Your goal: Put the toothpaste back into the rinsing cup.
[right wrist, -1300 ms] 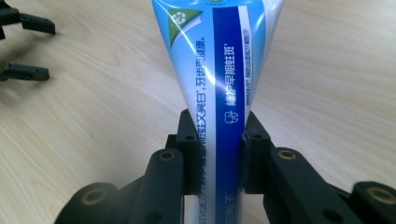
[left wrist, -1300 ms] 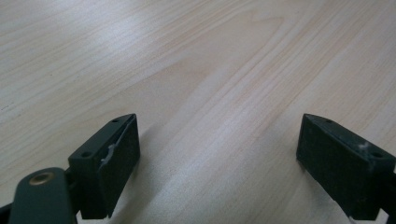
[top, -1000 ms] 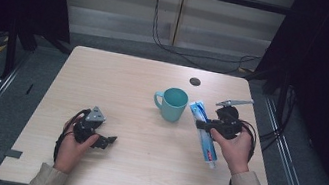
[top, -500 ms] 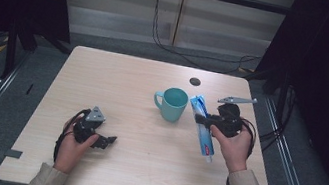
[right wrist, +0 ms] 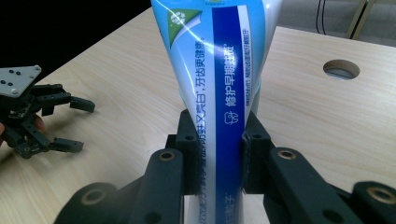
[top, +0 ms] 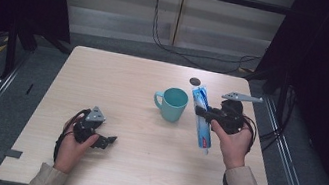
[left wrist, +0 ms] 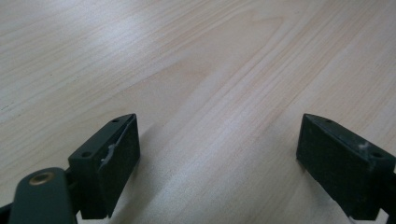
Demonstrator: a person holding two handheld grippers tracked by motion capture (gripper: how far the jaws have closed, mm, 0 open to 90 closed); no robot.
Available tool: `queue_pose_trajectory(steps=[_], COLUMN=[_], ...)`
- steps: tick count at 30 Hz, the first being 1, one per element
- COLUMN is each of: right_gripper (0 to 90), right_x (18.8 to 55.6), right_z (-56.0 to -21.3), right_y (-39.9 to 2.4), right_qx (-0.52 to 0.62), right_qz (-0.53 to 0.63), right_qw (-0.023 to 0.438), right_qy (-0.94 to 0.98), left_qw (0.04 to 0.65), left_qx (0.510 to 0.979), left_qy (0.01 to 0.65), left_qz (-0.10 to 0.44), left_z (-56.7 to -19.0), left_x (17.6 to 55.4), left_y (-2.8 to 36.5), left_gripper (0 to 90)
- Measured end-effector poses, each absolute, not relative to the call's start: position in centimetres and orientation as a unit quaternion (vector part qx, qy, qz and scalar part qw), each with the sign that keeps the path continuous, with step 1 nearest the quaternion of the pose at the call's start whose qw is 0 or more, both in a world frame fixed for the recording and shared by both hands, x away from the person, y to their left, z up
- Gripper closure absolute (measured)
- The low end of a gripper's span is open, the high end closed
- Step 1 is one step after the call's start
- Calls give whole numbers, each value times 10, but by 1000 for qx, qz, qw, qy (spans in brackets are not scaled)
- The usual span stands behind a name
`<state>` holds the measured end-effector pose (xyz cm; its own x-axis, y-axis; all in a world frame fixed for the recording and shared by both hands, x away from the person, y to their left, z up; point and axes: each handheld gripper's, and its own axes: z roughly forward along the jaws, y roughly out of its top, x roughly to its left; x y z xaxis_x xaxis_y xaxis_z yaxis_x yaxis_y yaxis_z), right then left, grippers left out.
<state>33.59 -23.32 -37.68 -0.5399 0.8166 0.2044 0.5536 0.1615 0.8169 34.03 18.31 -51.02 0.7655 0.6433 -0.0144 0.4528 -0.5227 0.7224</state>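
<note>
We see a blue-and-white toothpaste tube point(right wrist: 219, 84) pinched mid-length between the right gripper point(right wrist: 215, 149) fingers, lifted above the worktop point(top: 143, 84) just right of a teal mug point(top: 173, 103). The left gripper point(left wrist: 217, 158) rests low, fingers spread, holding nothing.

Light wooden table point(top: 142, 94), teal mug point(top: 172, 104) standing on it

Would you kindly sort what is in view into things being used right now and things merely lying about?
In use:
- toothpaste tube, clamped in the right gripper
- probably the teal mug beside it

Lying about:
- left gripper, open over bare table
- cable hole
</note>
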Motion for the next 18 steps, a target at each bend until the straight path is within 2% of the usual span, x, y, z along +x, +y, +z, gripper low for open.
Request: queue_pose_trajectory(steps=[18], right_gripper=[740], right_x=[340], right_z=[-369], right_y=[-228], right_qx=[452], right_qz=[489], right_qw=[167], right_qy=[727], left_qw=[372], left_qx=[863], left_qy=[318], left_qz=[128], left_z=[-510], left_x=[340], left_y=[183], left_gripper=[132])
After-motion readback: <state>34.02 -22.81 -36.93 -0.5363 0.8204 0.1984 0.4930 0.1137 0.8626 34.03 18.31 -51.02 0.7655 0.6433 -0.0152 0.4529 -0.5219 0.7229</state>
